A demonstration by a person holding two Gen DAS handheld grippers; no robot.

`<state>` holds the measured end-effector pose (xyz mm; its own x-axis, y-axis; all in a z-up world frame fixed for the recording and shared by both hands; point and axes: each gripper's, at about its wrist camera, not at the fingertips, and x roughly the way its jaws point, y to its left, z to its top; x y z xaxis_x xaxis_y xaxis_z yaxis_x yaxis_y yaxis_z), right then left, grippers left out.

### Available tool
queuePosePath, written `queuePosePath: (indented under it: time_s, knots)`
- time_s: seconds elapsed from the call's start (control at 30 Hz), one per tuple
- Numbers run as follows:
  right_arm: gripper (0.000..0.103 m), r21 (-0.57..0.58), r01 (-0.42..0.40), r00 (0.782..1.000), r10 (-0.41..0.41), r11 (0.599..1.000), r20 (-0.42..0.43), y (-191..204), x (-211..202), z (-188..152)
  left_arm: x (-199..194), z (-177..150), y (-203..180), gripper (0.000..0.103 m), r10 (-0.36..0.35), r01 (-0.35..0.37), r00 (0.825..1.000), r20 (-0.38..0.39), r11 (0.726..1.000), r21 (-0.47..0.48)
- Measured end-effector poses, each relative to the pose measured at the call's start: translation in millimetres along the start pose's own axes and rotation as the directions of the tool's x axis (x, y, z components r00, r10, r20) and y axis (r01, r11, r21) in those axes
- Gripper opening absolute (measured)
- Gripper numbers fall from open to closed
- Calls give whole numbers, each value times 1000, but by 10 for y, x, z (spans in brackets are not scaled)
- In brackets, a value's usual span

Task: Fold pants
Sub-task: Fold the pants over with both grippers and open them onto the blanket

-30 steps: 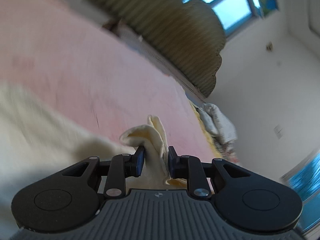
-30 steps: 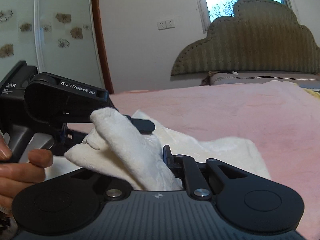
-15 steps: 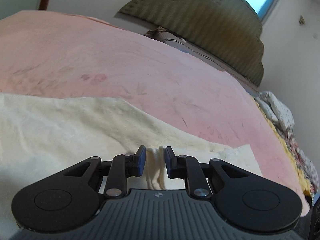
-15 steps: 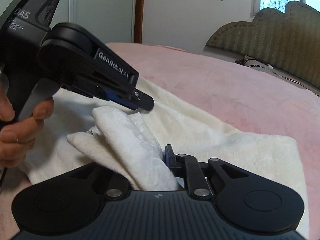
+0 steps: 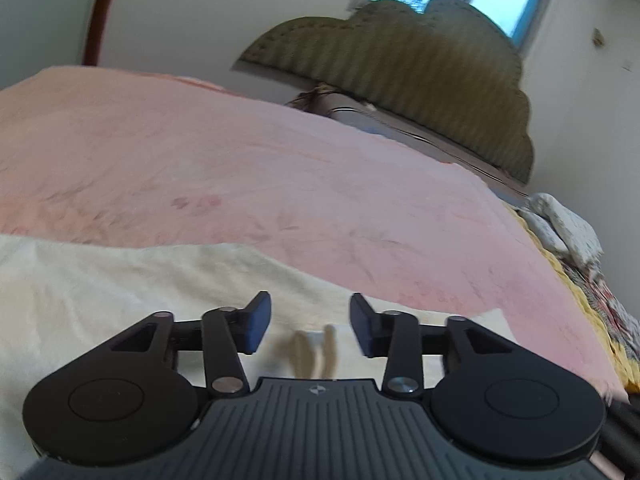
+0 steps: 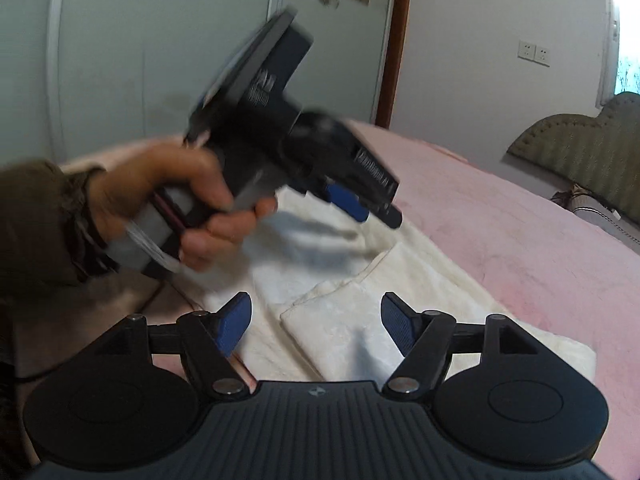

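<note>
The cream-white pants lie folded flat on the pink bedspread. In the left wrist view the pants spread across the lower left. My left gripper is open and empty, just above the cloth; a blurred fold of fabric lies between its jaws. My right gripper is open and empty, hovering over a folded corner of the pants. The left gripper also shows in the right wrist view, held in a hand, lifted above the pants.
An olive padded headboard stands at the far end of the bed. A crumpled patterned blanket lies at the bed's right edge. The person's hand and sleeve are at the left. A door frame stands behind.
Both grippers opened and let go of the pants. The held fold dropped flat onto the bed. The left gripper rose and drew back.
</note>
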<state>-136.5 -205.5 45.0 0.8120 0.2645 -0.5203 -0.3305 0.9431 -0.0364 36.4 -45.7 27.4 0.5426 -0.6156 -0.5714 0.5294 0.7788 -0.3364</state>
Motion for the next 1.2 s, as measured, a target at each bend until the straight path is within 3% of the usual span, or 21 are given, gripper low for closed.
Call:
queuePosePath:
  time_s: [0.1, 0.2, 0.3, 0.37, 0.47, 0.63, 0.77, 0.83, 0.93, 1.03, 1.1, 1.2]
  knots:
    - [71, 107, 100, 995, -102, 989, 12, -358, -196, -23, 5, -50, -204, 71, -76, 76, 997, -14, 995, 67]
    - [71, 203, 218, 974, -198, 955, -111, -806, -84, -145, 117, -147, -427, 72, -85, 92, 995, -54, 985, 145]
    - [71, 219, 223, 961, -176, 950, -214, -1158, 174, -209, 370, -247, -547, 72, -34, 60, 991, -127, 976, 207]
    - [70, 201, 210, 952, -153, 957, -265, -1292, 370, -226, 572, -284, -526, 72, 14, 20, 985, -170, 980, 199]
    - [71, 205, 246, 936, -177, 947, -305, -1442, 552, -292, 647, -278, -484, 72, 27, 7, 985, -169, 980, 196]
    - [71, 172, 370, 912, -322, 913, -254, -1348, 305, -254, 415, -330, -568, 72, 78, -46, 990, -115, 965, 258]
    - [71, 183, 337, 929, -296, 923, -220, -1122, -33, -379, 293, -458, -568, 76, 49, -12, 991, -127, 961, 275]
    - [71, 162, 313, 930, -267, 936, -251, -1008, -95, -493, 351, -565, -558, 76, 71, -23, 987, -147, 952, 306]
    - [74, 118, 361, 897, -311, 925, -313, -897, -122, -706, 348, -645, -586, 79, 126, -78, 985, -115, 932, 355]
    - [74, 191, 426, 884, -362, 884, -295, -901, -275, -710, 267, -576, -529, 79, 92, -51, 988, -126, 954, 294]
    - [74, 200, 425, 895, -376, 883, -241, -813, -321, -647, 219, -538, -473, 80, 91, -60, 989, -115, 967, 248]
    - [75, 225, 306, 946, -268, 925, -184, -705, -195, -571, 258, -529, -426, 82, 150, -121, 982, -113, 967, 226]
